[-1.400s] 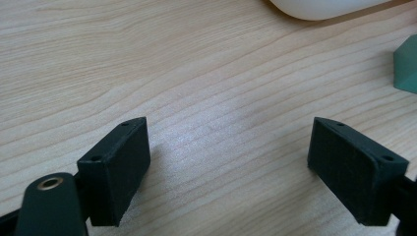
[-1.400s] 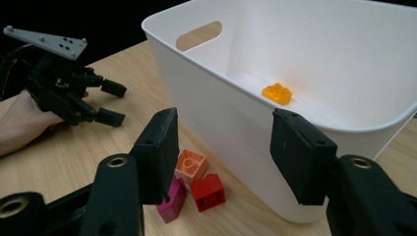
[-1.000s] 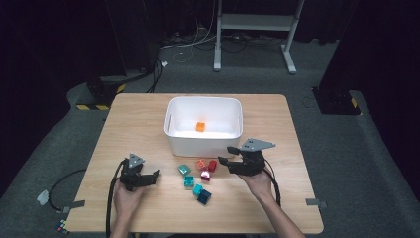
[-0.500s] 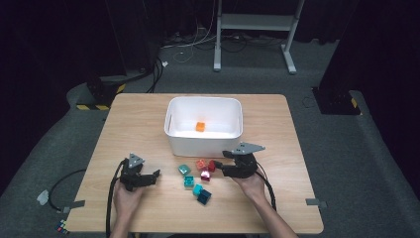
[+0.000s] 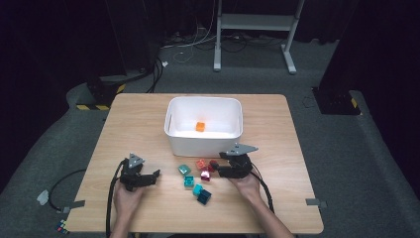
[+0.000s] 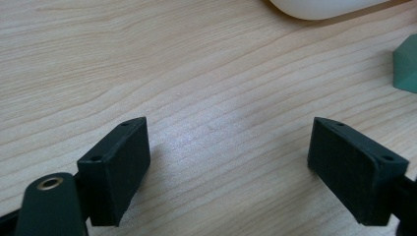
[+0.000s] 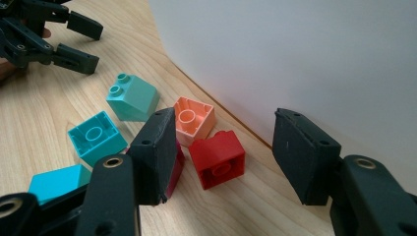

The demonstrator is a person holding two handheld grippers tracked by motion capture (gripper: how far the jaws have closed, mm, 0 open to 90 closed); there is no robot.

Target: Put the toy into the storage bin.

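Right gripper view: my right gripper (image 7: 223, 157) has its jaws apart, just been widening, with a glossy red building block (image 7: 217, 158) between them, untouched. It lies tipped on its side, hollow underside facing me, squarish with no clear long axis, near the table's (image 5: 277, 129) front edge, beside the white bin (image 5: 204, 144). My left gripper (image 6: 228, 164) rests spread over bare wood.

Black stand (image 5: 337, 96) and cables (image 5: 188, 42) — floor, behind table.
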